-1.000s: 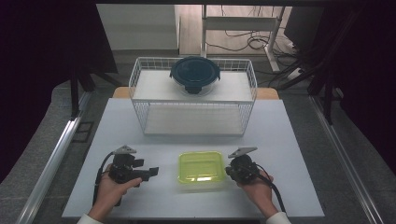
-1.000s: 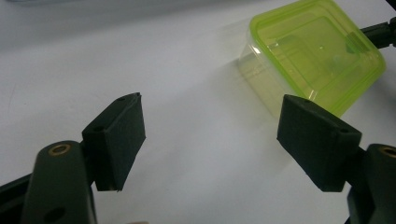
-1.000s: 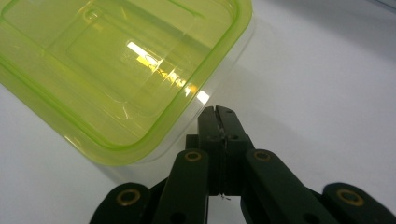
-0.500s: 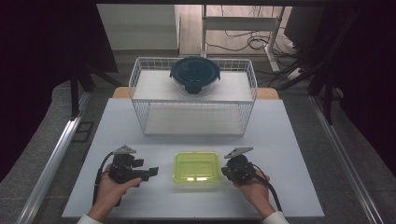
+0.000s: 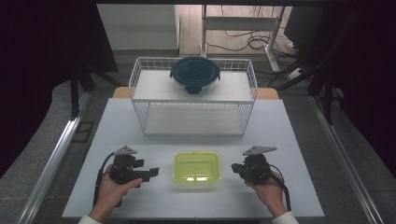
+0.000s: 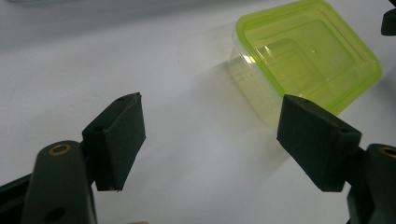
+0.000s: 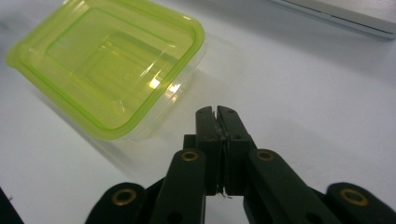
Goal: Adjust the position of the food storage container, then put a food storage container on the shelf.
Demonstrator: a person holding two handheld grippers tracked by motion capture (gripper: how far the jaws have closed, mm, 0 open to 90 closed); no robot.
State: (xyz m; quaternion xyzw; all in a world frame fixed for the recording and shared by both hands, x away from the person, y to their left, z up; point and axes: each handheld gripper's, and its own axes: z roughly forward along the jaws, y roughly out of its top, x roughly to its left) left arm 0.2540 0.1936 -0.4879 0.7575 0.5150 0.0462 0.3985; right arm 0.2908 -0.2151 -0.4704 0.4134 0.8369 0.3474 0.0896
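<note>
Right gripper point(image 5: 239, 169) backed off the green box point(image 5: 196, 166) (jaws shut, empty).

No text, label, brand, number or sign can be read on anything here.

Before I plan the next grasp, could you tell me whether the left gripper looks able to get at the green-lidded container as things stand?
Probably yes. The left gripper sits beside the green-lidded container with its jaws open and pointing toward it, and bare table lies between them. The right gripper, jaws together, is on the container's far side and apart from it.
</note>
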